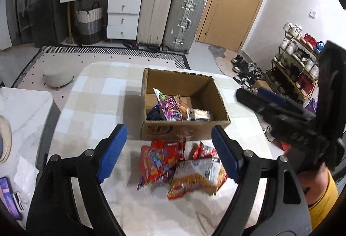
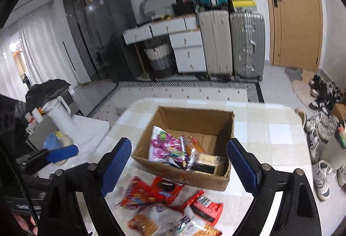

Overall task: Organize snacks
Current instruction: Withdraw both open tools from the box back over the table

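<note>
An open cardboard box (image 1: 160, 131) (image 2: 216, 123) stands on the checked tablecloth (image 1: 97, 95) (image 2: 270, 127). Inside it lie a purple packet (image 1: 169, 109) (image 2: 164, 145), an orange one and a silvery dark packet (image 1: 199, 116) (image 2: 205, 162). In front of the box is a loose heap: a red packet (image 1: 160, 162) (image 2: 160, 190), a white-and-orange bag (image 1: 199, 175) and a smaller red packet (image 2: 203, 203). My left gripper (image 1: 168, 130) hangs open above the heap, nothing between its blue pads. My right gripper (image 2: 179, 142) is open too, over the box's near side, and holds nothing.
A white side table (image 1: 21, 106) with a white jug (image 2: 58, 114) stands left of the table. A round stool (image 1: 57, 76), drawers and suitcases (image 1: 170, 19) stand behind. A shoe rack (image 1: 298, 71) and loose shoes (image 2: 320, 127) are on the right. A yellow sleeve (image 1: 324, 199) shows low right.
</note>
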The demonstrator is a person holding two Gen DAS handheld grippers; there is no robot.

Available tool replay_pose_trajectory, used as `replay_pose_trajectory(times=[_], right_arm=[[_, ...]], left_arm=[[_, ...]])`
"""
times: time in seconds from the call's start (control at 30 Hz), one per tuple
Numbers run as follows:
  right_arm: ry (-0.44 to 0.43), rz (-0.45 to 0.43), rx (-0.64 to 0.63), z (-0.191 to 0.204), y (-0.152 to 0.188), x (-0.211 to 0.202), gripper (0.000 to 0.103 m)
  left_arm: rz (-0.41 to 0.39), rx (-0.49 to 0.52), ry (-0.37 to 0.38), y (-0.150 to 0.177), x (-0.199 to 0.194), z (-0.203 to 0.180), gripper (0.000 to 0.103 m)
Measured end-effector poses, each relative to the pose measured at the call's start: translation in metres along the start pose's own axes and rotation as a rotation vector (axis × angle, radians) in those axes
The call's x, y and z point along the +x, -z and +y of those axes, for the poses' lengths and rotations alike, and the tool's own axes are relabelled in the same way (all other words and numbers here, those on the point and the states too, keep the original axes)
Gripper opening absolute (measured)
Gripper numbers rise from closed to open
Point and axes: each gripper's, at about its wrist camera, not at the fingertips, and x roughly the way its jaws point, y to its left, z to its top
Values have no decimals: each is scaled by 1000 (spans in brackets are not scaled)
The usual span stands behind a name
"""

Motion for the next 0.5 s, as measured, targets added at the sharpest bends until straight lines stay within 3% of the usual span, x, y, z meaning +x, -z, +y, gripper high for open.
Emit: replay_pose_trajectory(times=[0.1, 0.23, 0.33, 0.4, 0.5], right_arm=[[-11, -45, -14, 14, 2, -38, 91], [-51, -179, -24, 38, 11, -111, 97], [-79, -280, -38, 60, 32, -163, 102], [-90, -324, -53, 73, 49, -189, 102], [-68, -364, -76, 88, 80, -218, 102]], left_arm=[[-45, -7, 8, 12, -39, 3, 79], [-160, -19, -16, 34, -103, 7, 85], [-241, -13, -17, 58, -149, 10, 90], [-286, 5, -27, 78, -176, 9, 103], [-381, 50, -80, 110, -209, 5, 103]])
